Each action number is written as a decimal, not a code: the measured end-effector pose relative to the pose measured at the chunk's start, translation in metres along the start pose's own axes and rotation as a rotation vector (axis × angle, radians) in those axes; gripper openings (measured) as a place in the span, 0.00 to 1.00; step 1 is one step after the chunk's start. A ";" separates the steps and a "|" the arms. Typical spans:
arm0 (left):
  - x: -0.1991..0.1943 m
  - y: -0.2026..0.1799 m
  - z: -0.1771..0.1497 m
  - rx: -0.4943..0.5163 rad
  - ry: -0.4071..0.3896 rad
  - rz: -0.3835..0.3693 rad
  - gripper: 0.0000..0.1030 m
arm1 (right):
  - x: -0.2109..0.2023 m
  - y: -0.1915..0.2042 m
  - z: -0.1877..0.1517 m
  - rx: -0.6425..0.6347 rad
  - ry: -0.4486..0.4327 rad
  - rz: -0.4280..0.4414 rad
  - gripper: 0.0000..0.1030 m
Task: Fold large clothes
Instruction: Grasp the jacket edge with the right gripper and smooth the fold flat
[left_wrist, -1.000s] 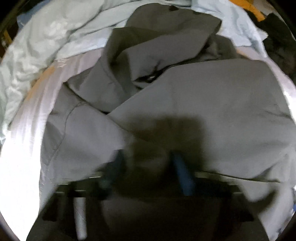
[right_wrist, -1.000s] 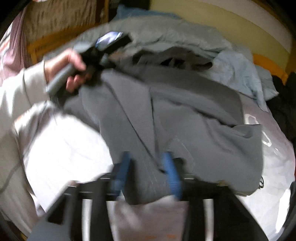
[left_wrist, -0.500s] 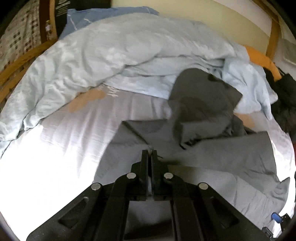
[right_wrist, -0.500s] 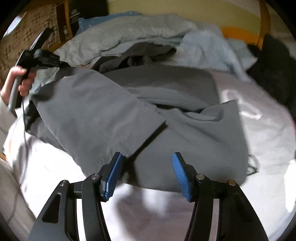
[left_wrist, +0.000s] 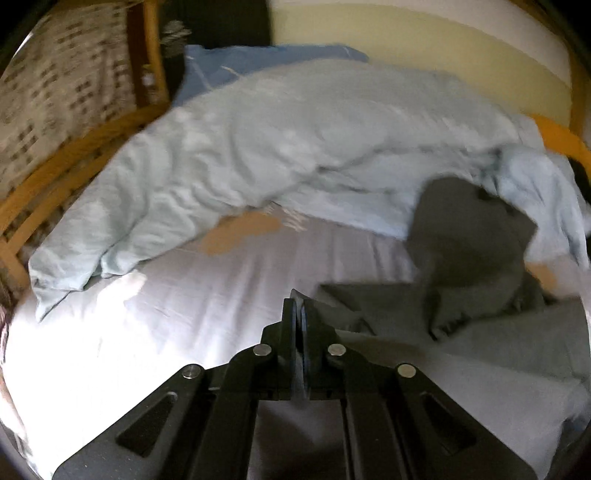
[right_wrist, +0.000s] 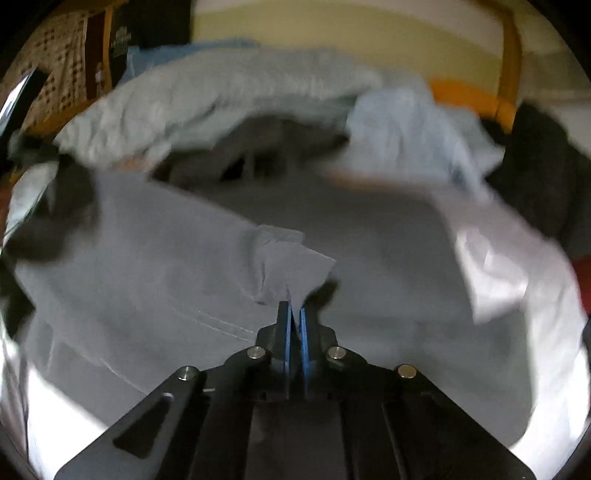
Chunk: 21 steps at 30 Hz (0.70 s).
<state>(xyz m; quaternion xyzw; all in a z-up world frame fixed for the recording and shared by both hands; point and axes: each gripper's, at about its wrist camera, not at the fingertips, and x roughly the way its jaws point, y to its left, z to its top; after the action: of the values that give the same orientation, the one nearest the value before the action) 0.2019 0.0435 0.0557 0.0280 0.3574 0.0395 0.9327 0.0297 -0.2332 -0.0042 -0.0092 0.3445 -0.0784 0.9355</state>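
Change since half a second ago: the right gripper (right_wrist: 294, 314), then standing wide open above the grey garment (right_wrist: 177, 280), is now pinching a raised fold of it between its blue pads (right_wrist: 285, 332); the left gripper (left_wrist: 299, 314) is keeping its jaws together as before, with the view swung slightly leftward over the bed.

Item, right gripper: jaws brought together on a peaked flap of grey cloth, which is sticking up just beyond the fingertips. The rest of the garment is spreading out to both sides and ahead of it, across the white sheet (right_wrist: 509, 266).

Item, left gripper: jaws pressed together; a thin edge of grey fabric appears to be lying between the tips, though blur is making this hard to confirm. In the left wrist view the grey garment (left_wrist: 469, 258) is lying to the right of and beyond the fingers, with a darker bunched part rising against the pale blue duvet (left_wrist: 280, 155).

Item, surroundings: the white sheet (left_wrist: 184, 317) is lying bare to the left of that gripper; a wooden bed frame (left_wrist: 62, 173) is bordering the far left.
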 end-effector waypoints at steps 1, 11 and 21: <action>0.002 0.007 0.002 -0.021 0.000 0.013 0.02 | -0.001 0.000 0.014 0.000 -0.035 -0.012 0.04; 0.046 0.053 -0.007 -0.151 0.122 0.126 0.48 | 0.089 -0.002 0.094 -0.058 0.078 -0.146 0.04; -0.010 0.080 -0.005 -0.145 0.033 0.129 0.88 | 0.091 -0.079 0.051 0.210 0.161 0.190 0.33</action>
<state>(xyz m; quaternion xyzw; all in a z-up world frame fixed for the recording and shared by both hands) 0.1867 0.1226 0.0656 -0.0173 0.3665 0.1256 0.9217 0.1195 -0.3272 -0.0184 0.1278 0.4076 -0.0255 0.9038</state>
